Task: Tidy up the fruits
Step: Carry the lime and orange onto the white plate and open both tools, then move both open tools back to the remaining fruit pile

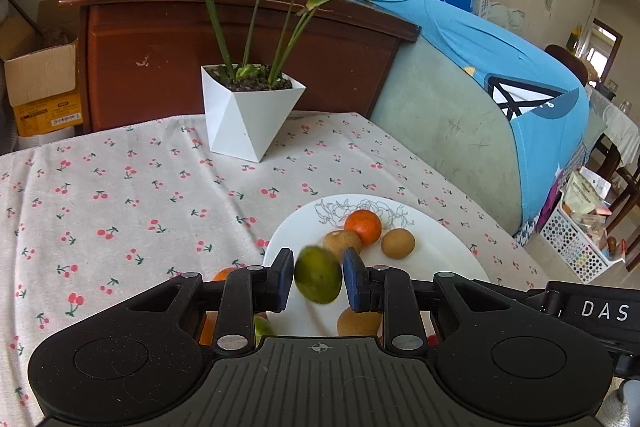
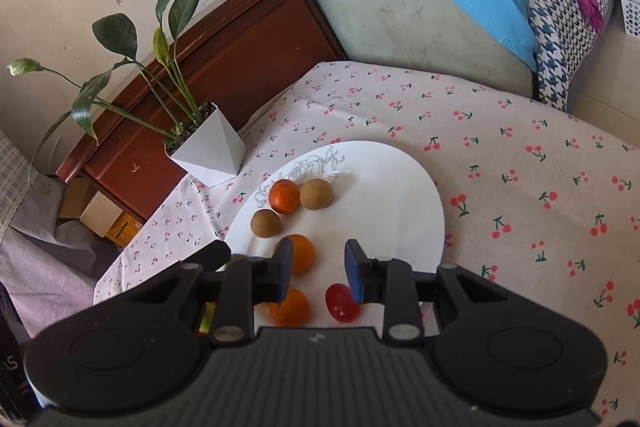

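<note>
My left gripper point(image 1: 319, 261) is shut on a green round fruit point(image 1: 318, 281), held above the near rim of the white plate point(image 1: 432, 251). On the plate lie an orange point(image 1: 363, 227) and three brown round fruits point(image 1: 397, 243). Another orange point(image 1: 224, 273) peeks out behind the left finger, off the plate. In the right wrist view my right gripper point(image 2: 318, 259) hangs open over the plate point(image 2: 392, 187) with nothing between its pads. An orange point(image 2: 302, 253) sits just behind its left finger, a second orange point(image 2: 289, 307) below it, and a red tomato point(image 2: 340, 303) by the right finger.
A potted plant in an angular white pot point(image 1: 250, 111) stands at the back of the cherry-print tablecloth point(image 1: 120, 195). Behind it is a dark wooden cabinet point(image 1: 200, 47). A sofa arm draped in blue cloth point(image 1: 460, 131) borders the table's right side.
</note>
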The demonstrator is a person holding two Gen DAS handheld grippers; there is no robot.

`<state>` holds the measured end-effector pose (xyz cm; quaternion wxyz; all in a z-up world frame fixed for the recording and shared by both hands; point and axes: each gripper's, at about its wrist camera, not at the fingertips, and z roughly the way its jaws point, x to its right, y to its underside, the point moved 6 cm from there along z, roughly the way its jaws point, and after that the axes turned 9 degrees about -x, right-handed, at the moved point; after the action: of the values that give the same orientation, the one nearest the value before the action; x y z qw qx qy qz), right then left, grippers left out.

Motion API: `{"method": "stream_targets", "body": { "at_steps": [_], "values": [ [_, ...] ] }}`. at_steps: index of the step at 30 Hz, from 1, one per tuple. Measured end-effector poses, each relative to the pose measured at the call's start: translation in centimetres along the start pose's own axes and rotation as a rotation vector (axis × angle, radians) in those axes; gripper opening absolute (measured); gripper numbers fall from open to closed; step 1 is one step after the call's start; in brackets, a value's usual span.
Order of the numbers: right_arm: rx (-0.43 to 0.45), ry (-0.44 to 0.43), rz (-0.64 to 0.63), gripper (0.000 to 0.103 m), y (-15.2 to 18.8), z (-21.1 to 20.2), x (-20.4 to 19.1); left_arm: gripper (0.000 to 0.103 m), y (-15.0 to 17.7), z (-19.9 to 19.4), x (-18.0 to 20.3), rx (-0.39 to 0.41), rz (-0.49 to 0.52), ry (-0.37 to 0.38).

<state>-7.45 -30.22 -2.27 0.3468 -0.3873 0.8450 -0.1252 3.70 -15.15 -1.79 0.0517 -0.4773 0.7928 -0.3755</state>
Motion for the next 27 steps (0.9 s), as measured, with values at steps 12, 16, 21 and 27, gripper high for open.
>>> {"method": "stream_targets", "body": {
  "at_steps": [12, 16, 21, 27],
  "values": [
    [-0.026, -0.066, -0.045, 0.031, 0.8, -0.1, -2.0, 0.050, -2.3, -3.1, -1.1, -0.009, -0.007, -0.075],
    [-0.051, -0.103, -0.093, 0.033, 1.8, 0.1, -3.6, 0.050, -3.2, -4.2, -2.9, -0.046, -0.024, -0.101],
    [-0.078, -0.141, -0.180, 0.033, 3.4, 0.4, -5.7, 0.057, -3.2, -6.1, -4.9, -0.029, -0.024, -0.140],
    [-0.126, -0.165, -0.282, 0.033, 5.7, 1.7, -7.9, 0.062, -2.1, -6.5, -7.2, -0.029, -0.083, -0.165]
  ]
}}
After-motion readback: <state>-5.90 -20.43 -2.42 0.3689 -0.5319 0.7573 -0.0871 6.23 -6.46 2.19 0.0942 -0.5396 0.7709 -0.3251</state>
